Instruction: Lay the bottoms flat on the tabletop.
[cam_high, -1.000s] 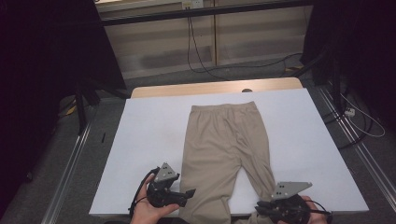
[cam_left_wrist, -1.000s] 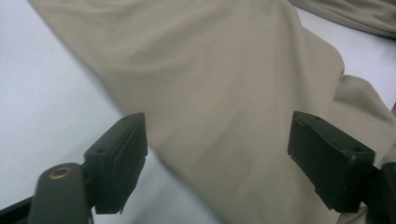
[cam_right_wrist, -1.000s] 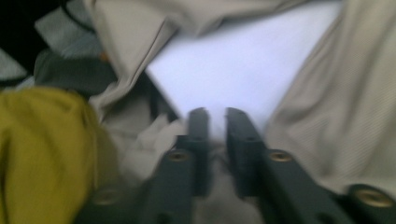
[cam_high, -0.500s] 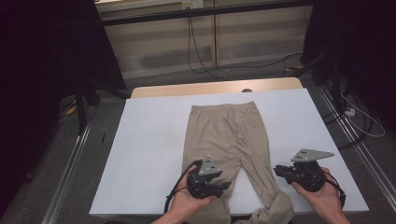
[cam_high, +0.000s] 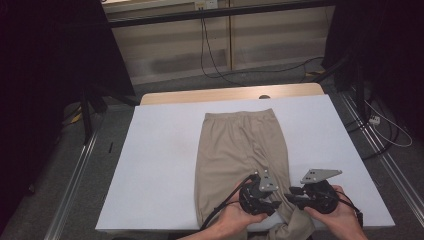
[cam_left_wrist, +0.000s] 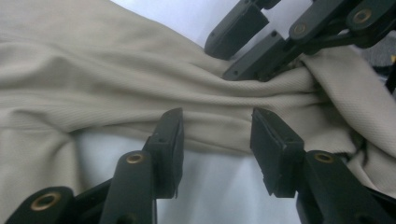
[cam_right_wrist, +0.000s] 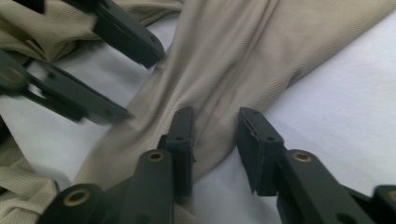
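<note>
Both tools sit close together at the near edge of the white surface. The left tool has its jaws apart, beige trousers bunched just ahead. The right tool is apart too, straddling the same trouser leg.

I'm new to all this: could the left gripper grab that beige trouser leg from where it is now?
Probably yes: the left gripper is open, the trouser leg just beyond its tips, nothing between.
</note>
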